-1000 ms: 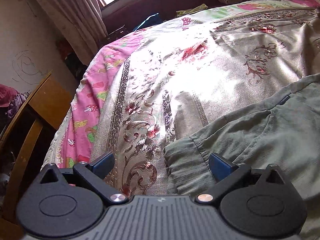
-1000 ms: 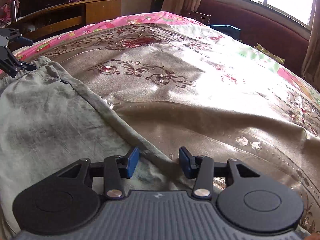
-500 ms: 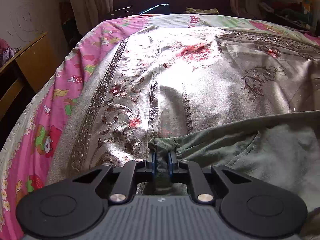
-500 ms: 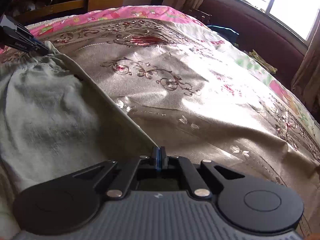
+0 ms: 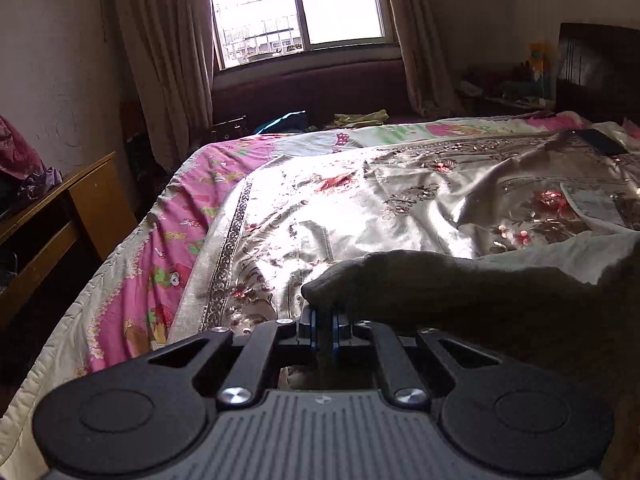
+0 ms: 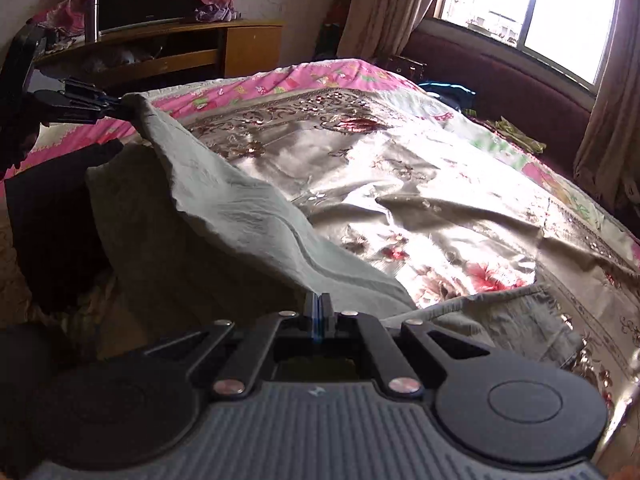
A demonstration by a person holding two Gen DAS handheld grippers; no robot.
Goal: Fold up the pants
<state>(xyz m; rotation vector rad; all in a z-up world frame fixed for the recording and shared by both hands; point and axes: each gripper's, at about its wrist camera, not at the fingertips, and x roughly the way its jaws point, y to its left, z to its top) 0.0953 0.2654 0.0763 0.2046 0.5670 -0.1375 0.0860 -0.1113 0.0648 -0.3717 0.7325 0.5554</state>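
Note:
Grey-green pants [image 6: 224,216] hang lifted above the bed, stretched between both grippers. My left gripper [image 5: 325,322] is shut on a bunched corner of the pants [image 5: 400,284], whose cloth drapes off to the right in shadow. In the right wrist view my right gripper [image 6: 318,312] is shut on the near edge of the same pants. The left gripper [image 6: 116,109] shows there at the far left, pinching the raised far corner. More of the pants lies flat on the bed at the lower right [image 6: 512,320].
A shiny floral bedspread [image 5: 380,200] over a pink cartoon sheet [image 5: 160,264] covers the bed. A wooden desk [image 5: 60,208] stands at the left, a dark sofa [image 5: 320,88] below the window beyond the bed. A dark phone [image 5: 600,140] lies far right.
Both grippers closed on the pants' edge, then rose and pulled back, lifting the cloth off the bedspread. The views tipped up, so the window and walls now show.

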